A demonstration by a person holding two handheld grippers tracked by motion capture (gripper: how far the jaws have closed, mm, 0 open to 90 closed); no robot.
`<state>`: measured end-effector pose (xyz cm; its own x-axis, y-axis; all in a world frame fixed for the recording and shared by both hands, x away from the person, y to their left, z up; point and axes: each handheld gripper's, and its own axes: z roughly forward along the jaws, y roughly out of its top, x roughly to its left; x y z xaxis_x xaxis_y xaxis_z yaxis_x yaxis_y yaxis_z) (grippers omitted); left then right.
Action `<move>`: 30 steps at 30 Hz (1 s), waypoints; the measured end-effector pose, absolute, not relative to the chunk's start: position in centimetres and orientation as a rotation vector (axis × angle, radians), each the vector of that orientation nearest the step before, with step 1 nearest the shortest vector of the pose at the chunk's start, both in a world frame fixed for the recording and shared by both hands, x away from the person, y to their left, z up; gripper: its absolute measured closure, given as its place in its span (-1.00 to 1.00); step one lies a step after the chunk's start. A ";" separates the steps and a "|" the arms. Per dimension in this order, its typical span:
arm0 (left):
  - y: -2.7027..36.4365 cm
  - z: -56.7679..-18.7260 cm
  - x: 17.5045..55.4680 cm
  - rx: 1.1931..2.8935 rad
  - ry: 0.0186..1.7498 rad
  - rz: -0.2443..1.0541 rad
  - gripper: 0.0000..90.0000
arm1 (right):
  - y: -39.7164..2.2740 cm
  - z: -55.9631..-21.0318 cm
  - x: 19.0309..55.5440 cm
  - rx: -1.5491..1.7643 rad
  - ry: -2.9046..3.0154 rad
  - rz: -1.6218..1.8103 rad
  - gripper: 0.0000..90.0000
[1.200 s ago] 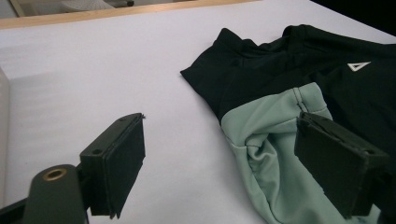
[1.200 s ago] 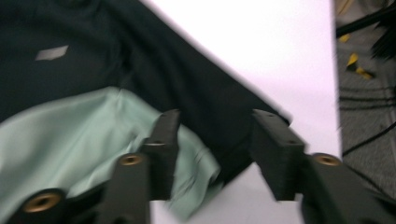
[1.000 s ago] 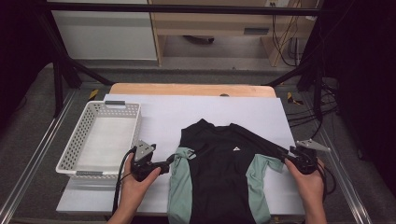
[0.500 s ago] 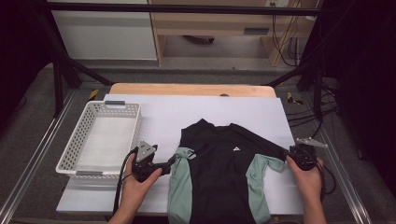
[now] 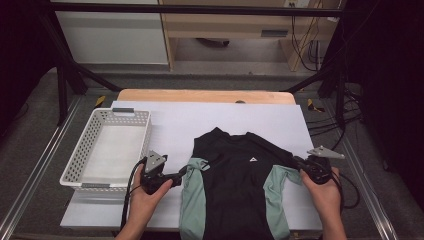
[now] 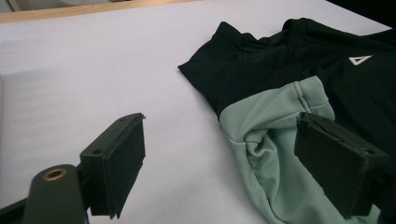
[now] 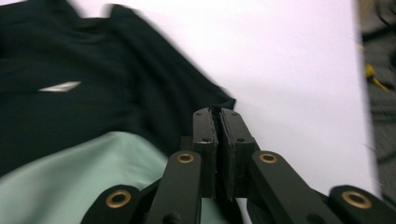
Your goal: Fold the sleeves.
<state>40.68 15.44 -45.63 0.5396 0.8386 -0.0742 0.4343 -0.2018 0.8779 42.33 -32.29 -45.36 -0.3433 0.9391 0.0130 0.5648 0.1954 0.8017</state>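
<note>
A black shirt point(image 5: 240, 185) with mint-green side panels lies flat on the white table top point(image 5: 200, 117), collar away from me. My left gripper point(image 5: 182, 173) stands open at the shirt's left sleeve point(image 6: 275, 112); one jaw is over the bare table and the other over the green cloth, neither pressing. My right gripper point(image 5: 299, 162) is at the tip of the black right sleeve point(image 7: 187, 79). Its jaws have just been closing and now stand pad to pad point(image 7: 217, 111), with the sleeve's edge pinched between them.
A white perforated basket point(image 5: 75, 170) sits at the table's left edge, beside my left hand. The table's wooden rim point(image 5: 200, 95) runs along the back. Cables point(image 5: 345, 115) lie on the floor to the right, and bare white surface lies beyond the collar.
The right gripper has closed and shifted slightly inward at the right sleeve's end. The left gripper and the shirt's body have stayed put.
</note>
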 end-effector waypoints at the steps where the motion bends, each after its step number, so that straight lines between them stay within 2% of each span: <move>1: 15.4 -45.6 40.7 1.830 1.049 0.534 -0.64 | -31.5 -45.2 42.3 1.368 2.012 1.004 0.91; 8: 15.6 -45.6 40.4 1.825 1.058 0.529 -0.64 | -25.9 -43.3 42.4 1.214 2.123 1.002 0.91; 15: 15.9 -45.6 40.4 1.818 1.074 0.530 -0.65 | -21.1 -41.9 44.4 1.141 2.221 0.993 0.91; 20: 16.0 -45.6 40.5 1.807 1.074 0.527 -0.66 | -19.1 -41.4 46.3 1.184 2.261 1.076 0.92; 26: 16.3 -45.4 40.6 1.805 1.076 0.528 -0.66 | -18.5 -43.1 48.6 1.292 2.255 1.080 0.92; 28: 16.5 -45.4 40.7 1.799 1.083 0.526 -0.66 | -18.6 -43.7 49.0 1.334 2.253 1.053 0.88; 30: 16.7 -45.4 40.8 1.797 1.089 0.527 -0.66 | -18.7 -43.8 49.0 1.354 2.242 1.063 0.67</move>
